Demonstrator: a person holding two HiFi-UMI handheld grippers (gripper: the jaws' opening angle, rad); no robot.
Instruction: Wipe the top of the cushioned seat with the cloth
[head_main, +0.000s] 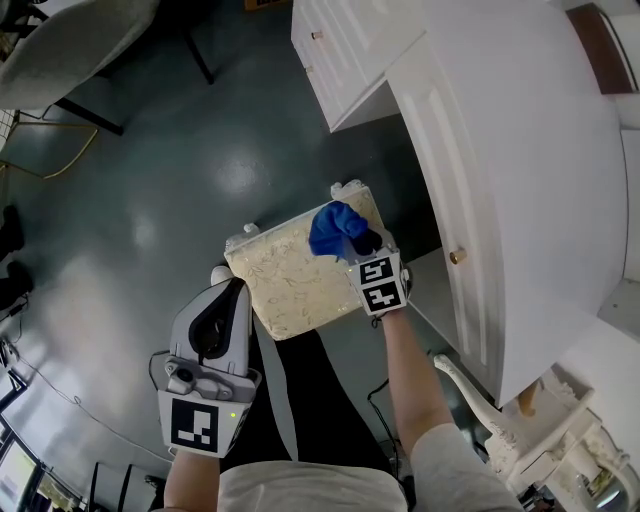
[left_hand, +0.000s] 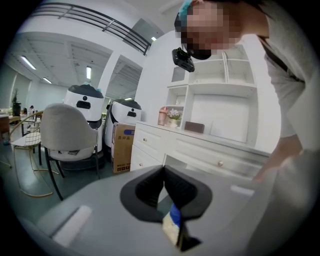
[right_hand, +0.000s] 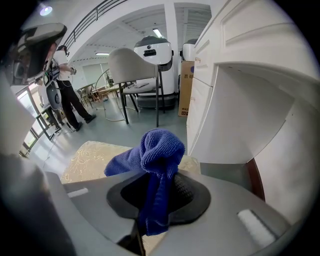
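The cushioned seat (head_main: 290, 275) is a cream square pad with a gold pattern, standing on white legs on the grey floor. A bunched blue cloth (head_main: 336, 228) rests on its far right corner, with my right gripper (head_main: 366, 244) shut on it. In the right gripper view the cloth (right_hand: 159, 149) bulges out past the jaws above the seat (right_hand: 92, 156). My left gripper (head_main: 238, 290) hovers by the seat's near left edge, its black pads (left_hand: 150, 187) pressed together on nothing. A sliver of seat and cloth (left_hand: 174, 216) shows past them.
A white dressing table (head_main: 520, 150) with drawers (head_main: 338, 50) stands right of and behind the seat. Its ornate leg (head_main: 478, 398) is at the lower right. A grey chair (head_main: 70, 45) stands at the far left. A person (right_hand: 64, 85) stands further back.
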